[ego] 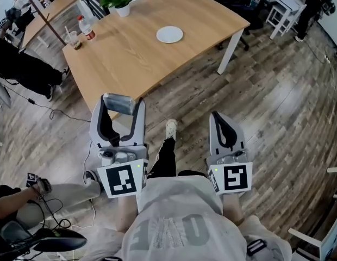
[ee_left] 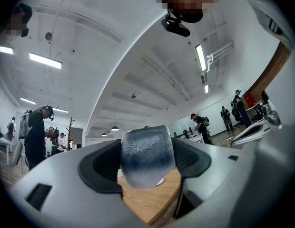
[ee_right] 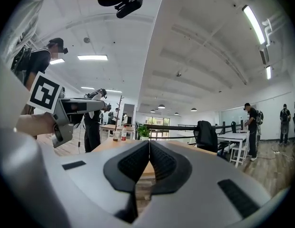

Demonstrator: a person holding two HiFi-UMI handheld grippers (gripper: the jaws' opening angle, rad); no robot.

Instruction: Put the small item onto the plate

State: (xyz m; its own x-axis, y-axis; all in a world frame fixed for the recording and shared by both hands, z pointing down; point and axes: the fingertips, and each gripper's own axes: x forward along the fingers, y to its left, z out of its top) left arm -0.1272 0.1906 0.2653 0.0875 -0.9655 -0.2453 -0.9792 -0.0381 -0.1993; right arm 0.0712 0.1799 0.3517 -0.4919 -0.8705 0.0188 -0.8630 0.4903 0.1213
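**Small item gripped on the left, plate waiting far up the table**

Closest in, both tools are held low in front of the person's body. The left gripper (ego: 123, 109) is clenched on the small item (ee_left: 147, 156), a grey-blue, roll-shaped piece with a textured skin, pinched squarely between the two pads. The right gripper (ee_right: 148, 161) has its jaws pressed together with nothing between them, so it's a spare hand for now.

Below them is plank floor (ego: 266, 102), so the carrier stands short of the table (ego: 130, 64), and its near corner lies just past the left tool. The white plate (ego: 169, 35) sits alone well up the wooden top, towards the far side, with bare wood all round it.

My read is that this is the carry leg, with pickup done and placing not yet begun. To do it well, step in close first rather than stretch, because the plate is a long reach from that near edge. Hold the squeeze steady so the roll doesn't pivot between the pads. Bring it over the plate's middle, lower until it is nearly touching, then open, because a round piece let go from height could roll off the rim. The right tool should stay wide of the approach line.

Beyond the plate, a red-labelled bottle (ego: 86, 28) and a cup (ego: 74, 38) stand by the left edge, and a potted plant (ego: 118, 0) stands at the far end, all well clear of the route.
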